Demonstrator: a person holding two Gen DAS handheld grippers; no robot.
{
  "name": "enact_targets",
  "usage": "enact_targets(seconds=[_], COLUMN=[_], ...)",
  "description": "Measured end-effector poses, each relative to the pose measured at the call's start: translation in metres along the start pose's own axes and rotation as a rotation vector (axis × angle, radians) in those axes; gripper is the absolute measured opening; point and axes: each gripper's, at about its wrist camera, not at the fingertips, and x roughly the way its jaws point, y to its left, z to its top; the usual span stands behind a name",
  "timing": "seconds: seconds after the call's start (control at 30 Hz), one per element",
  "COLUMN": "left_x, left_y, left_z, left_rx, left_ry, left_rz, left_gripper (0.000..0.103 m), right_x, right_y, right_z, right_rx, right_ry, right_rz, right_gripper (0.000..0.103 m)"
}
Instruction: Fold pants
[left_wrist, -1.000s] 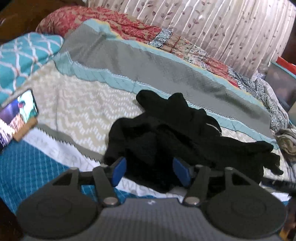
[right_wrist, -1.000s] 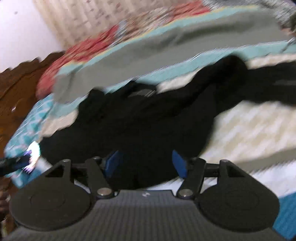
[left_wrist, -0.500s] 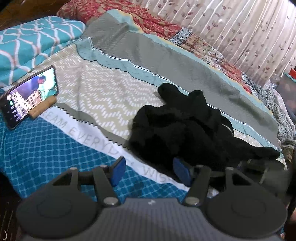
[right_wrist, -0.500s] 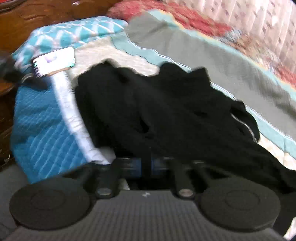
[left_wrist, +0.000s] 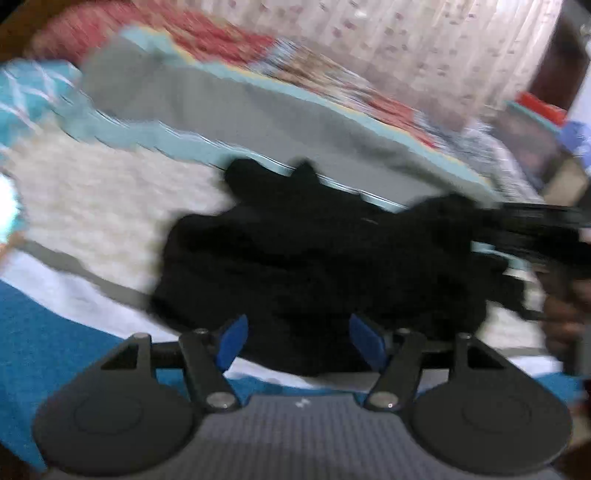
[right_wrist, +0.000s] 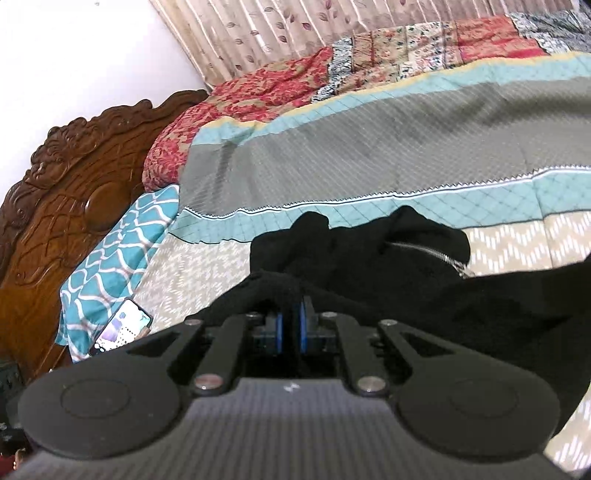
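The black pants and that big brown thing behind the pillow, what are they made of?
The black pants look like soft, matte cloth, maybe fleece or cotton: they slump in floppy folds, with a shiny, likely metal zipper. The headboard looks like dark, polished wood: it has carved swirls and a glossy sheen.

One black pants (right_wrist: 369, 273), one phone (right_wrist: 120, 325), two pillows, two grippers.

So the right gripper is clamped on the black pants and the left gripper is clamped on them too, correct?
Not quite. The right gripper is clamped on the black pants, but the left gripper is open: the left wrist view shows its blue pads apart, with the pants only lying between them, not pinched.
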Motion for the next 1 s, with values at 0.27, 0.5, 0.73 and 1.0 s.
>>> enact_targets(seconds=[0.27, 0.5, 0.73, 1.0], left_x=[0.023, 0.017, 0.019, 0.018], left_y=[0.002, -0.002, 0.012, 0.014], left_z=[-0.022, -0.019, -0.024, -0.025], left_rx=[-0.253, -0.176, -0.216, -0.211], left_ry=[0.097, 0.071, 0.102, 0.112], left_rz=[-0.205, -0.125, -0.133, -0.145], left_gripper=[0.083, 0.083, 0.083, 0.083], right_x=[-0.007, -0.017, -0.068, 0.000], right_y=[-0.014, -0.039, -0.047, -0.019], right_z=[-0.003, -0.033, -0.066, -0.084], right_rx=[0.040, -0.127, -0.061, -0.094], right_ry=[-0.023, -0.028, -0.011, 0.187], right_rz=[0.001, -0.345, -0.192, -0.057], right_gripper=[0.016, 0.055, 0.056, 0.072])
